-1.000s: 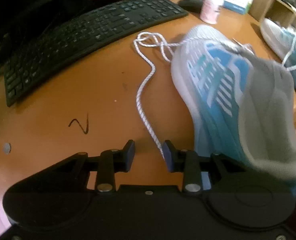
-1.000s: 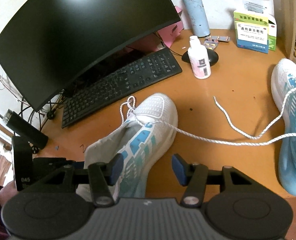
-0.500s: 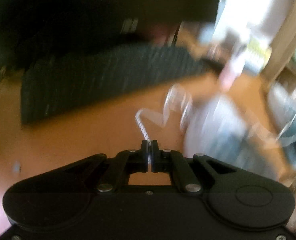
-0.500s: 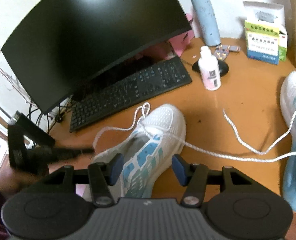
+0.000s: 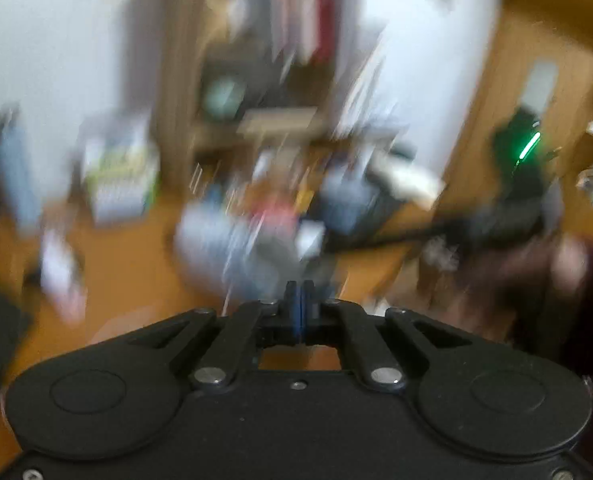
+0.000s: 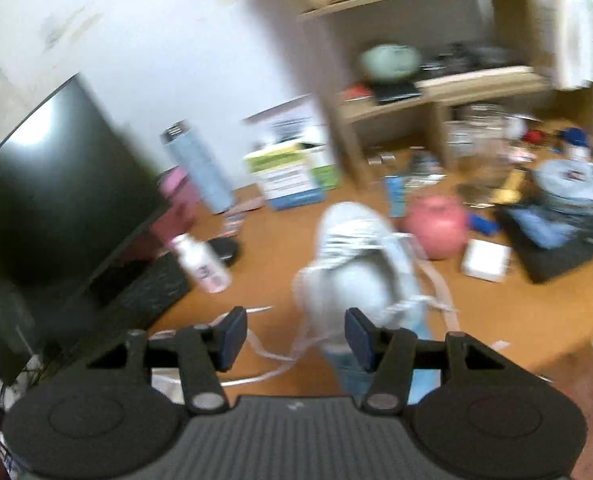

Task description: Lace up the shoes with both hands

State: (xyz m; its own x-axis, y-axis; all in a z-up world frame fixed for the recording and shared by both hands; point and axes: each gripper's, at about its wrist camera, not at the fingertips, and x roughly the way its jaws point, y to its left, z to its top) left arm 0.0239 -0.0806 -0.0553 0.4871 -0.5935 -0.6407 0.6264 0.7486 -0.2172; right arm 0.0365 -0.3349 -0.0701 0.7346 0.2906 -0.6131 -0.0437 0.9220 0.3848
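The left wrist view is badly blurred by motion. My left gripper [image 5: 299,292] has its jaws pressed together; a thin blurred streak by the tips may be the white lace, but I cannot tell. A pale blurred shoe [image 5: 232,252] lies ahead of it on the orange desk. In the right wrist view my right gripper [image 6: 294,330] is open and empty, above the heel of a white and light-blue shoe [image 6: 356,264]. White lace [image 6: 280,354] trails loosely on the desk between and below the fingers.
A black monitor [image 6: 48,184] and keyboard [image 6: 152,288] stand at left. A small white bottle [image 6: 202,258], a blue flask [image 6: 198,168], a medicine box [image 6: 292,176], a pink round object [image 6: 436,226] and wooden shelves [image 6: 436,92] crowd the desk's back.
My left gripper shut on the lace end about half a second ago, then swung fast to the right, away from the keyboard. My right gripper stayed open and turned right, toward the second shoe.
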